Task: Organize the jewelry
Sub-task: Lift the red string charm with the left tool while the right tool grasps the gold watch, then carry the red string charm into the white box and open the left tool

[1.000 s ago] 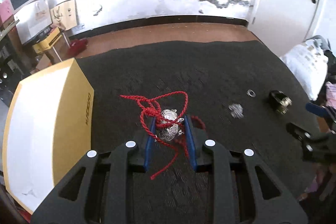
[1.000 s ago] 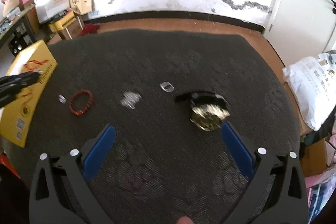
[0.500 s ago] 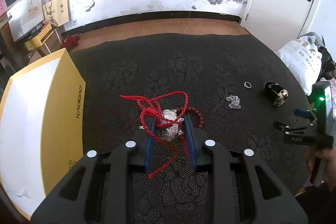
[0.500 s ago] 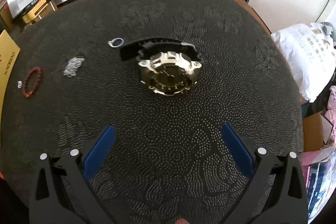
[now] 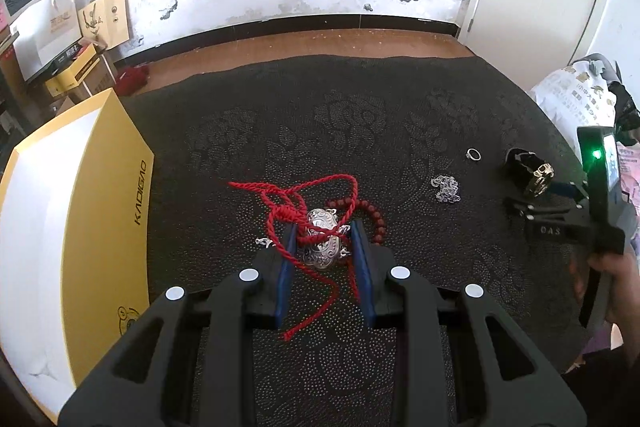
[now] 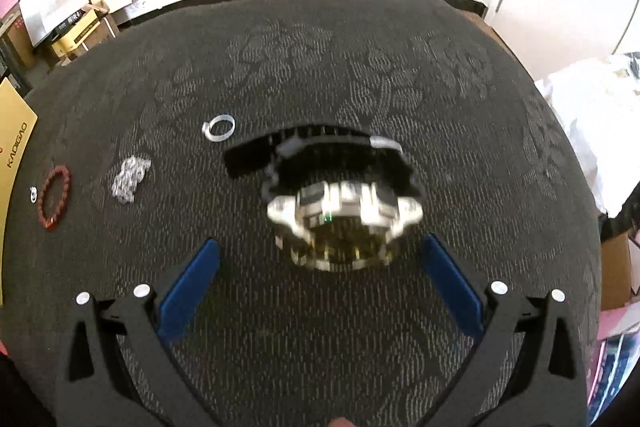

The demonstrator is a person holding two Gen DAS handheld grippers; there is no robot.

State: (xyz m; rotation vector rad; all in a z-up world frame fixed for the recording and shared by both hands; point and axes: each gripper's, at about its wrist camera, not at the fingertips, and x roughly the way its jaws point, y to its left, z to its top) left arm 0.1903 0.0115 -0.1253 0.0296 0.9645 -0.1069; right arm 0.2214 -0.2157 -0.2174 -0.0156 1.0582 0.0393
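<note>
My left gripper (image 5: pixel 322 239) is shut on a silver engraved pendant (image 5: pixel 321 243) strung on a red cord (image 5: pixel 304 195), held above the black patterned cloth (image 5: pixel 360 115). A red bead bracelet (image 5: pixel 374 219) lies just behind it. My right gripper (image 6: pixel 320 247) is open, its blue fingers on either side of a gold-faced watch (image 6: pixel 344 223) with a black strap, which is blurred. A silver ring (image 6: pixel 220 128), a silver chain heap (image 6: pixel 130 179) and the bead bracelet (image 6: pixel 54 197) lie to the watch's left. The watch (image 5: pixel 532 175) also shows in the left view.
A yellow and white box (image 5: pixel 72 227) stands on the cloth at the left. A small silver piece (image 6: pixel 33 193) lies by the bracelet. Cardboard boxes (image 5: pixel 68 39) stand on the floor at back left. A white bag (image 5: pixel 572 95) sits beyond the cloth's right edge.
My right gripper has moved forward and down until the watch sits between its open fingers. My left gripper has kept its hold on the pendant and drifted slightly.
</note>
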